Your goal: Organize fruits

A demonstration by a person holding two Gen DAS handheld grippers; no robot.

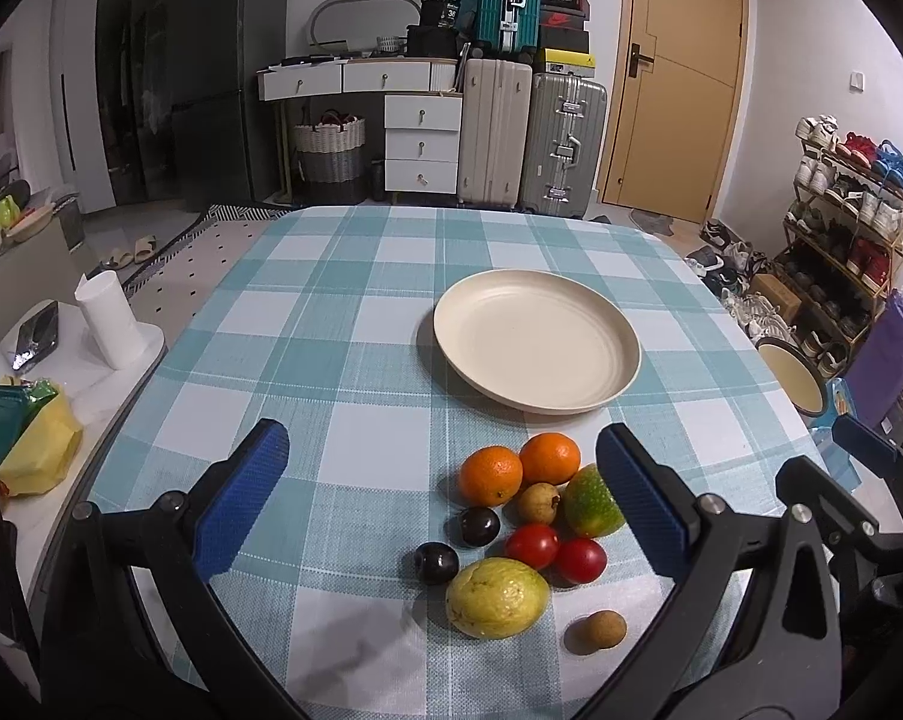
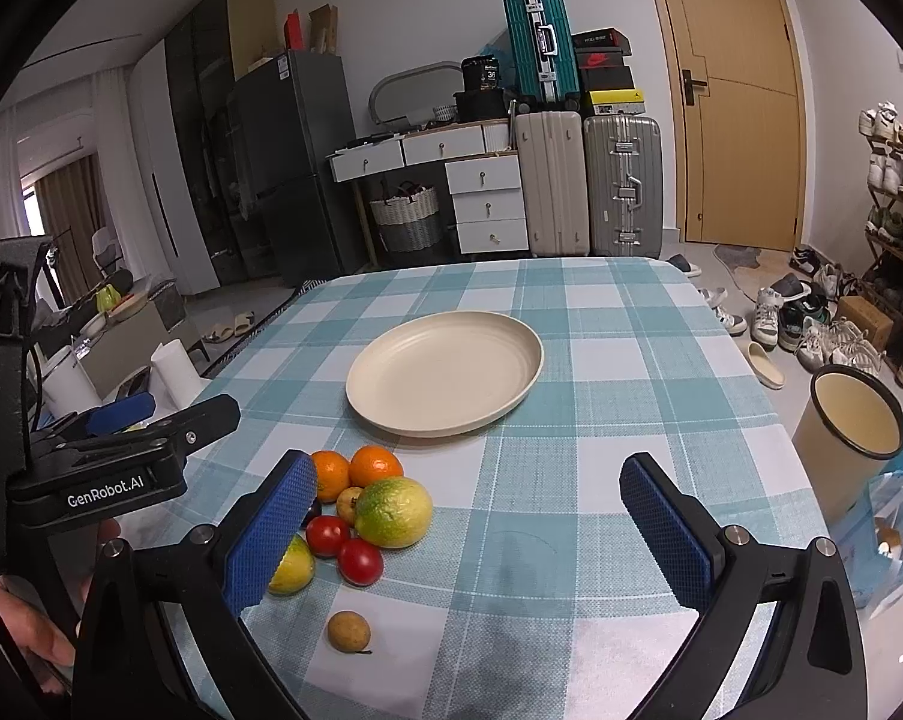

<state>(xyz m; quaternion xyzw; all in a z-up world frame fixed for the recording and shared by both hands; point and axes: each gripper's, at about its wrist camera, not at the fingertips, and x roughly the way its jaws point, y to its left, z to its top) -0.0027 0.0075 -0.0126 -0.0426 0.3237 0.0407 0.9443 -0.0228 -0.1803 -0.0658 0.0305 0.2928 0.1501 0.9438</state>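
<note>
A cream plate [image 1: 535, 342] [image 2: 445, 372] lies empty on the checked tablecloth. In front of it sits a cluster of fruit: two oranges [image 1: 490, 475] [image 2: 376, 465], a green-yellow fruit [image 1: 592, 501] [image 2: 393, 512], a yellow guava-like fruit [image 1: 497, 597], two red tomatoes [image 1: 532, 545] [image 2: 360, 561], two dark plums [image 1: 478, 526], a small pear-like fruit [image 1: 538, 502], and a small brown fruit [image 1: 596, 630] [image 2: 348, 631] apart at the near side. My left gripper [image 1: 442, 498] is open above the cluster. My right gripper [image 2: 469, 531] is open, right of the fruit, holding nothing.
A cream bin [image 2: 853, 420] with a dark rim stands off the table's right edge. A white side table with a paper roll [image 1: 106, 324] and a yellow bag [image 1: 37, 450] is at the left. Suitcases, drawers and a shoe rack are beyond.
</note>
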